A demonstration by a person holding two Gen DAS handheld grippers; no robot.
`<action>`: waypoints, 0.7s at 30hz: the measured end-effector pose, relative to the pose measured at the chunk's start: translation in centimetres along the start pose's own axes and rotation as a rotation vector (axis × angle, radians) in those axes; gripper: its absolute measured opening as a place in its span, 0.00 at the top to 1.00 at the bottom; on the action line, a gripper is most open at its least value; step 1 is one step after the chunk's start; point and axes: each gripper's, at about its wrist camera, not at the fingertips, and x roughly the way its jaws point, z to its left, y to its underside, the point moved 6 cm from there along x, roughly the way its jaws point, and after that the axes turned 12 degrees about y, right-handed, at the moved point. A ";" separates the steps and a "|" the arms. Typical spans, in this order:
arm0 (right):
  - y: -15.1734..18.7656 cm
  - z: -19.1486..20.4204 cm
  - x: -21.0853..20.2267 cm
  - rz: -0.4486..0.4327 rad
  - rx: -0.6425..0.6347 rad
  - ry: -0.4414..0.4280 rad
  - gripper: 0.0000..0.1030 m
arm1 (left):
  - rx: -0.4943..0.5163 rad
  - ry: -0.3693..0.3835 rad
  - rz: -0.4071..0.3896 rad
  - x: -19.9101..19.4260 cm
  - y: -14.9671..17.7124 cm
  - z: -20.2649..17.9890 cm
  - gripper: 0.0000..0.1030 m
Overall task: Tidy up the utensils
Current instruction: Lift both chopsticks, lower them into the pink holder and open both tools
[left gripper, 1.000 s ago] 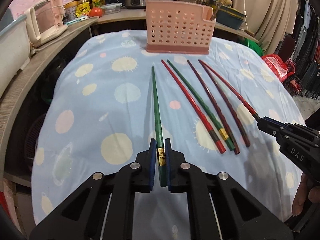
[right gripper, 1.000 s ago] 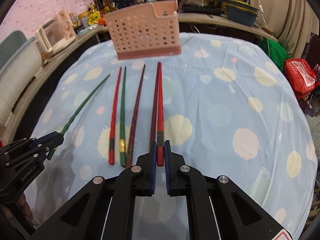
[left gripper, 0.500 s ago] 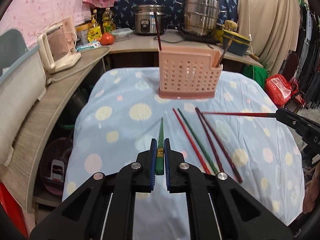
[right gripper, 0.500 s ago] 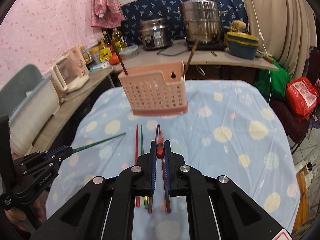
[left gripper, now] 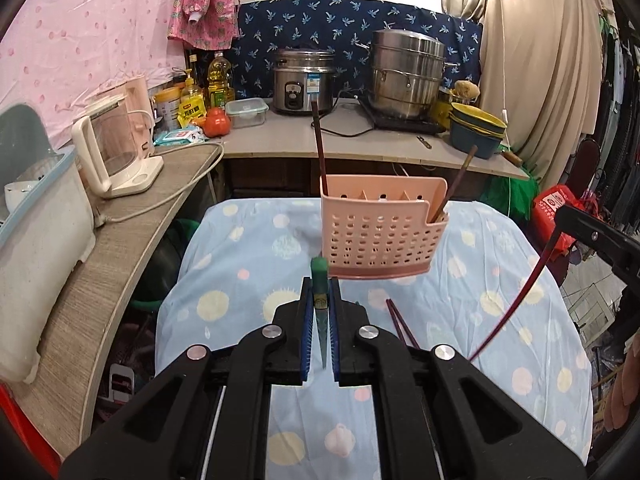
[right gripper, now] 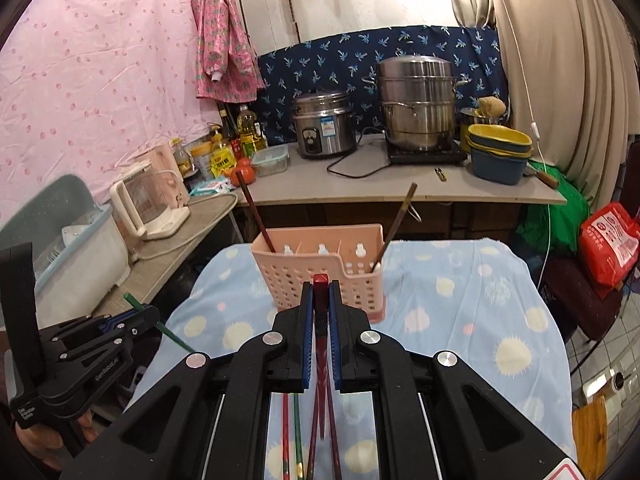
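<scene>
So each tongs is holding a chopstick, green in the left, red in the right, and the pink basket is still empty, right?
Not quite: the pink basket already holds two dark chopsticks, one at each end, as the right wrist view shows. The left tongs do hold a green chopstick, the right tongs a red chopstick.

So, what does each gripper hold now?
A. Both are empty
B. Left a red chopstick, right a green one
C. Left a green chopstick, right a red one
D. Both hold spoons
C: the left gripper is shut on the green chopstick, and the right gripper is shut on the red chopstick.
</scene>
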 end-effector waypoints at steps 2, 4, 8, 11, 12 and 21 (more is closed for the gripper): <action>-0.8 0.1 0.1 -0.013 -0.001 -0.002 0.93 | 0.000 0.001 -0.008 0.1 -0.7 0.0 0.93; -1.9 0.2 0.2 -0.028 0.002 -0.011 0.93 | 0.003 0.001 -0.016 0.1 -1.4 0.1 0.93; -3.9 0.4 0.4 -0.056 0.012 -0.026 0.93 | 0.009 -0.002 -0.041 0.0 -3.2 0.4 0.93; -5.5 0.5 0.6 -0.073 0.017 -0.036 0.93 | 0.015 -0.002 -0.061 0.0 -4.5 0.6 0.93; -6.1 0.6 0.7 -0.080 0.016 -0.037 0.93 | 0.020 -0.005 -0.070 -0.1 -5.2 0.7 0.93; -12.6 1.6 1.3 -0.164 0.026 -0.043 0.93 | 0.049 0.018 -0.181 -1.3 -12.4 0.1 0.93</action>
